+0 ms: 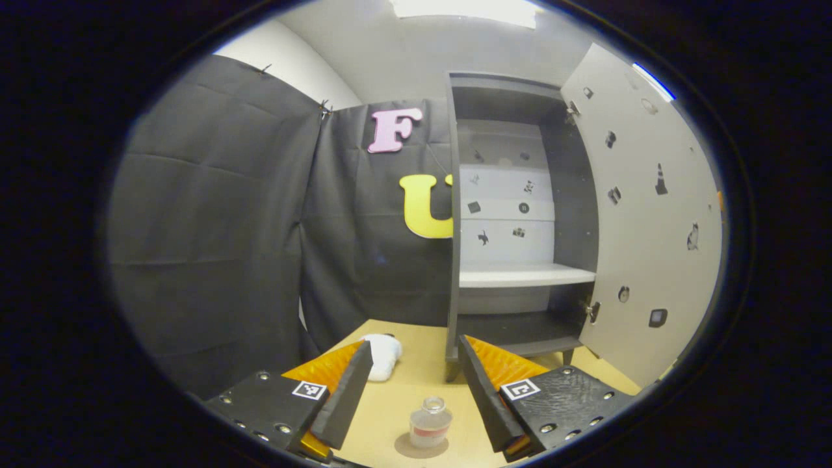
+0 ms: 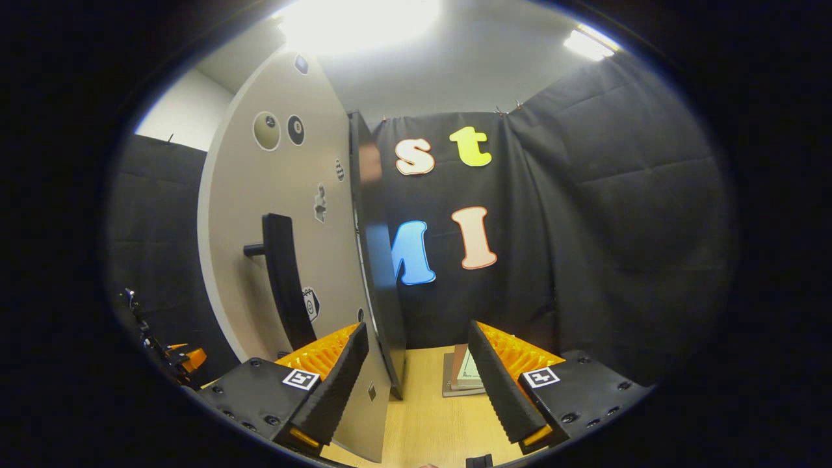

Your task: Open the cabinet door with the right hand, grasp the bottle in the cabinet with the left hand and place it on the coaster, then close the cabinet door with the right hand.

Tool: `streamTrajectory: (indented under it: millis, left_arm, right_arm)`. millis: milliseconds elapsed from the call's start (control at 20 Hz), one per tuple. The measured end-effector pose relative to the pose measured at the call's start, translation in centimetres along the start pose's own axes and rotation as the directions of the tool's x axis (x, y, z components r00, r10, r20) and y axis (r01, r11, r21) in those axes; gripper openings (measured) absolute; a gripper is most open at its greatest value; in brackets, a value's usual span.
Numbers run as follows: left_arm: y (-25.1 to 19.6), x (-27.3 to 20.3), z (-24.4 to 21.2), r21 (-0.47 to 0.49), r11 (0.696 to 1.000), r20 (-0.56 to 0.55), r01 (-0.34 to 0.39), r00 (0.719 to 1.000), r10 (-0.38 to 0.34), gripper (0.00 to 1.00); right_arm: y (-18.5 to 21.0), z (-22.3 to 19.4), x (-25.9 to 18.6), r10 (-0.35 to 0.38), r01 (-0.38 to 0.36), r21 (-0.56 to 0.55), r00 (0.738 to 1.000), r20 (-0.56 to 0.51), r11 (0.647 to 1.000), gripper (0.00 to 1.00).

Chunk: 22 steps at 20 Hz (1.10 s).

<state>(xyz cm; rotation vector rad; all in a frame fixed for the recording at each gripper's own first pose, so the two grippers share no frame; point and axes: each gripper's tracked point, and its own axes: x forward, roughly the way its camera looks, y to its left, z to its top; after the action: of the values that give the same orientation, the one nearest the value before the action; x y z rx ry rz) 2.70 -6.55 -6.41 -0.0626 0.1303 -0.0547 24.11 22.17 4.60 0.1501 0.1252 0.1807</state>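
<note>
Bottle on the coaster, cabinet door open, both grippers empty.

In the left gripper view the left gripper (image 1: 411,396) has its jaws spread wide, gripping nothing; the bottle (image 1: 429,422) stands upright on the round coaster (image 1: 421,446) at the bottom centre of the frame, between the fingers but apart from them. The cabinet (image 1: 520,221) fills the centre right, its door (image 1: 643,214) swung open to the right and a white shelf (image 1: 525,275) bare inside. A white cloth (image 1: 383,354) lies on the table (image 1: 390,403) near the lower left. In the right gripper view the right gripper (image 2: 419,383) is likewise released and empty, with the door's edge between its fingers and the dark handle (image 2: 283,279) at left of centre.
</note>
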Motion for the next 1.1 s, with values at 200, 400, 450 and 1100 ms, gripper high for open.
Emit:
streamTrajectory:
  millis: [200, 400, 450, 1100]
  left_arm:
    - [1.5, 0.7, 2.0, 0.001, 1.0, 0.037, 0.003, 0.999, -0.003, 0.82]
    - [3.4, 2.2, 1.9, 0.004, 1.0, 0.041, 0.015, 0.999, -0.015, 0.82]
    - [3.7, 2.7, 1.6, -0.002, 1.0, 0.033, 0.024, 0.999, -0.024, 0.8]
    - [8.5, 7.4, 1.5, -0.026, 0.994, 0.027, 0.107, 0.994, -0.106, 0.81]
  right_arm:
    - [0.2, 0.6, 0.0, -0.036, 0.037, -0.036, 0.999, 0.018, 0.999, 0.97]
    - [0.9, 0.6, -0.6, -0.094, 0.095, -0.039, 0.995, 0.026, 0.995, 0.97]
    - [1.4, 0.7, -0.8, -0.102, 0.103, -0.052, 0.994, 0.027, 0.993, 0.97]
    - [11.9, -0.4, 0.7, 0.009, -0.007, -0.127, 1.0, 0.012, 0.992, 0.97]
